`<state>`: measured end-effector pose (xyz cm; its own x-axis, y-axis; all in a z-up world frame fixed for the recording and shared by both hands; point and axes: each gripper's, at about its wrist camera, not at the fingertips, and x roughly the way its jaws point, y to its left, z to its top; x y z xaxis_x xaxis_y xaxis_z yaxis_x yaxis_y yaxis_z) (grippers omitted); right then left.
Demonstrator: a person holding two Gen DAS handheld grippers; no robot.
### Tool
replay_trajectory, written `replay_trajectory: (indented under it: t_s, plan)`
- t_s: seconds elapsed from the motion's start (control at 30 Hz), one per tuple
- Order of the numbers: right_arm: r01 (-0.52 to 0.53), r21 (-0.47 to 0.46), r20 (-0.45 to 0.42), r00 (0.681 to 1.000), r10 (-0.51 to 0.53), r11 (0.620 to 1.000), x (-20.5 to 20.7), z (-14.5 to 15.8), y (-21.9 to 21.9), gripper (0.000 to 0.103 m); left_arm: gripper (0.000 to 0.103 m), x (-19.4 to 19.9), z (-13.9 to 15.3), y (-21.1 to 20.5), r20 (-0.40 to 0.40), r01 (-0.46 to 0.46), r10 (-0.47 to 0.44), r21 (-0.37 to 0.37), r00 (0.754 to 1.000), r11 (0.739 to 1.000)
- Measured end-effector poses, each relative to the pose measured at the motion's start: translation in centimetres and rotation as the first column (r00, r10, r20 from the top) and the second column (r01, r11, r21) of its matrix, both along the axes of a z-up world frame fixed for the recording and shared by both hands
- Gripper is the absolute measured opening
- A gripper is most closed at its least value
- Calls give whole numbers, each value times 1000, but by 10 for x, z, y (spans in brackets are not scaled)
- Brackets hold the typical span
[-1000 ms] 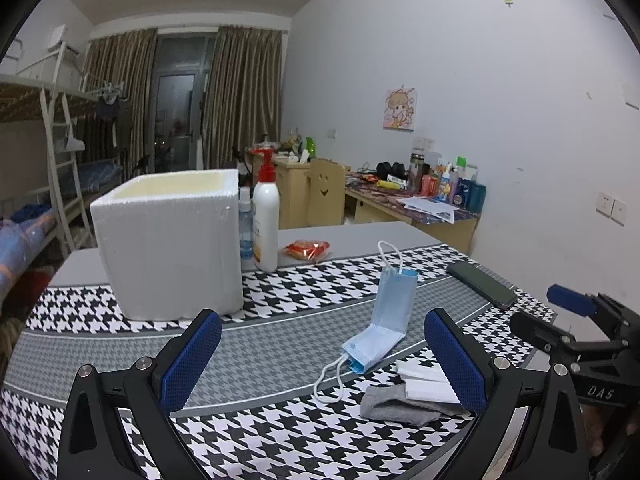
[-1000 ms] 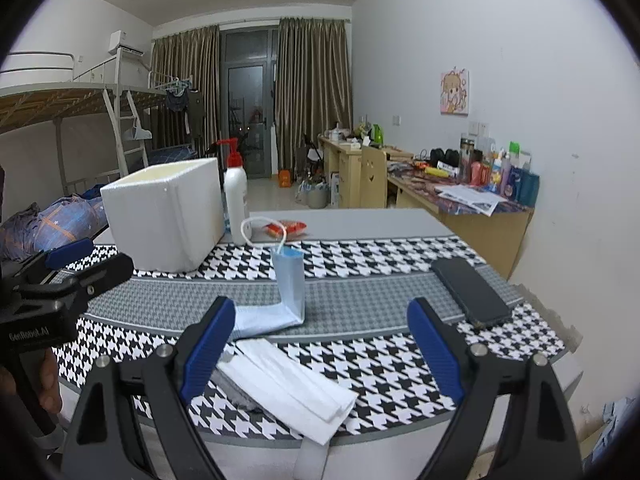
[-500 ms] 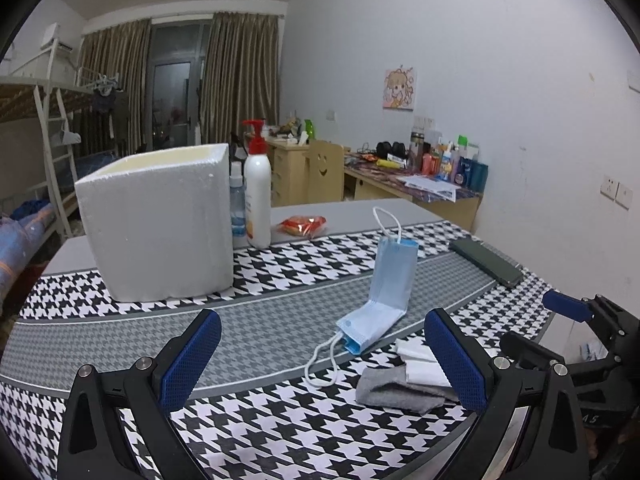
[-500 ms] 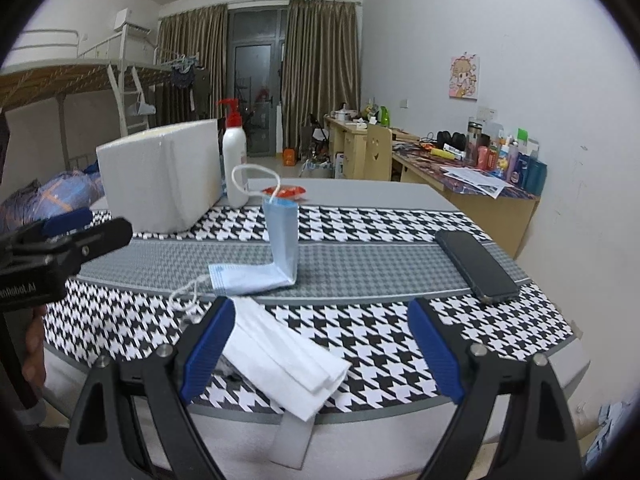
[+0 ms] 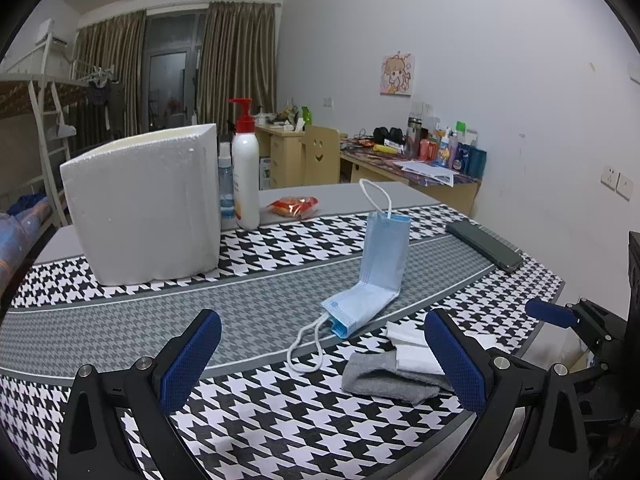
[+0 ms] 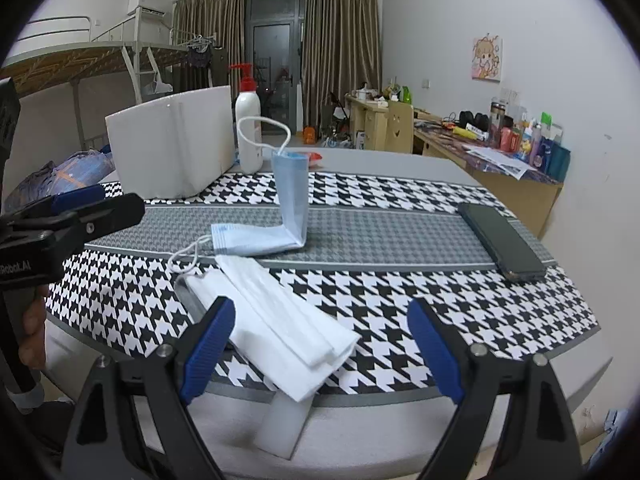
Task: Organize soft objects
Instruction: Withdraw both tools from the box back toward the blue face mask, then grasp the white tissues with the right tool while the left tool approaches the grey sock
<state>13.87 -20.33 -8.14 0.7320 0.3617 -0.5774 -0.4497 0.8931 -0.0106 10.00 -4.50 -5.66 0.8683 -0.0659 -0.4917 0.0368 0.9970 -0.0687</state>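
A blue face mask [image 5: 370, 276] lies bent on the houndstooth table cover, half of it standing upright; it also shows in the right wrist view [image 6: 280, 216]. A folded white cloth [image 6: 280, 328] overhangs the table's front edge, lying partly on a grey sock [image 5: 384, 376]. A white foam box [image 5: 144, 204] stands at the back left. My left gripper [image 5: 320, 360] is open and empty, short of the mask and sock. My right gripper [image 6: 320, 348] is open and empty, just above the white cloth.
A pump bottle [image 5: 245, 168] and a small spray bottle [image 5: 226, 188] stand beside the foam box. A red snack packet [image 5: 294, 205] lies behind the mask. A dark phone [image 6: 500, 240] lies at the table's right. Desks and a bunk bed stand behind.
Both grippers have dropped lower and moved closer to the table. The right gripper has closed in on the white cloth. The objects have not moved.
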Motion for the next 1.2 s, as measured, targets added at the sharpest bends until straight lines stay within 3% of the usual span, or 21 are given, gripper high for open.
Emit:
replay_trajectory:
  t_s: [0.2, 0.43, 0.67, 0.9, 1.0, 1.2]
  plan:
    - [-52, -46, 13, 999, 52, 998, -7, -7, 1, 91, 102, 0, -8, -5, -29, 15, -15, -3, 999, 1000]
    - [-105, -125, -10, 994, 105, 987, -3, -17, 8, 76, 102, 1, -23, -9, -88, 12, -15, -27, 996, 1000]
    - [-185, -168, -18, 983, 184, 968, -1, -19, 18, 74, 102, 3, -33, -14, -127, 16, -22, -47, 992, 999]
    - [-262, -182, -87, 964, 249, 948, 11, -25, 26, 43, 102, 6, -35, -18, -133, 15, -22, -47, 991, 999]
    - [-288, -159, -107, 956, 274, 944, 10, -25, 26, 31, 102, 8, -35, -20, -137, 18, -24, -43, 990, 999]
    - [-304, -52, -129, 947, 295, 951, 10, -14, 14, 17, 102, 12, -36, -27, -144, 32, -36, -33, 989, 999]
